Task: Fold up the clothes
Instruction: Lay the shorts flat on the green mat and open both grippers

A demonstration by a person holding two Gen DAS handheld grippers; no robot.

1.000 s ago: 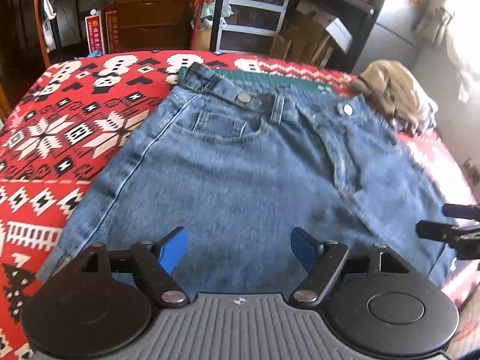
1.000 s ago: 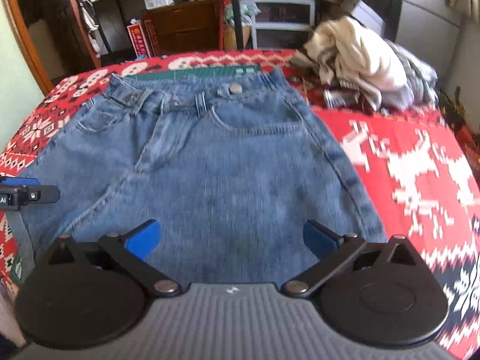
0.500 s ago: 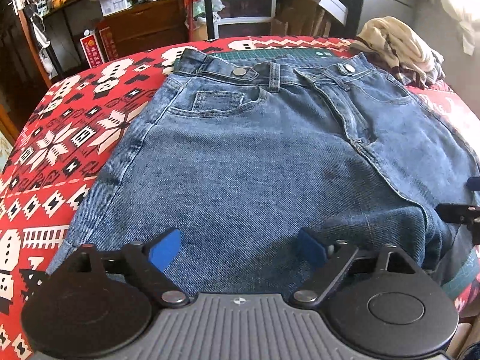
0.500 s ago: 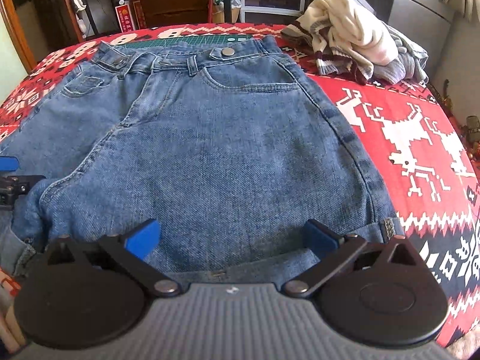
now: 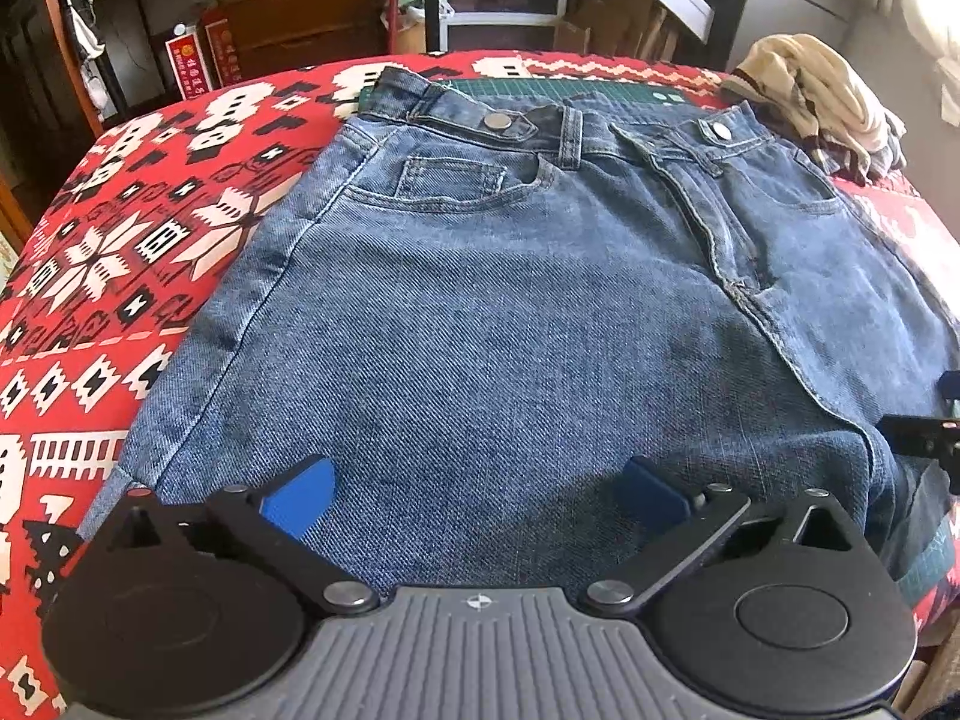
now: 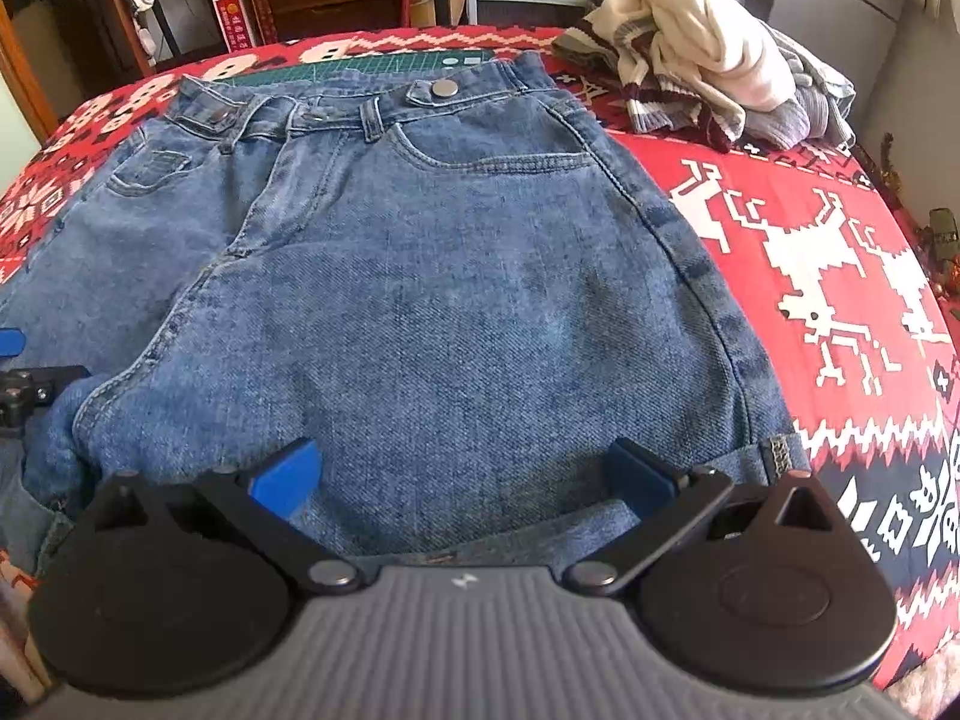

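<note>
Both claws, left claw (image 5: pixel 477 498) and right claw (image 6: pixel 462 477), hang spread over the jeans (image 5: pixel 540 312); we should pinch each hem corner squarely before folding.

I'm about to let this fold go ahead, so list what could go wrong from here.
1. Both the left gripper and the right gripper are open over the near hem of the denim shorts; thick denim may let a jaw catch only the top layer.
2. The fly seam is bunched, so a fold could lock in the wrinkle.
3. The clothes pile sits beside the waistband and may snag a far fold.
</note>
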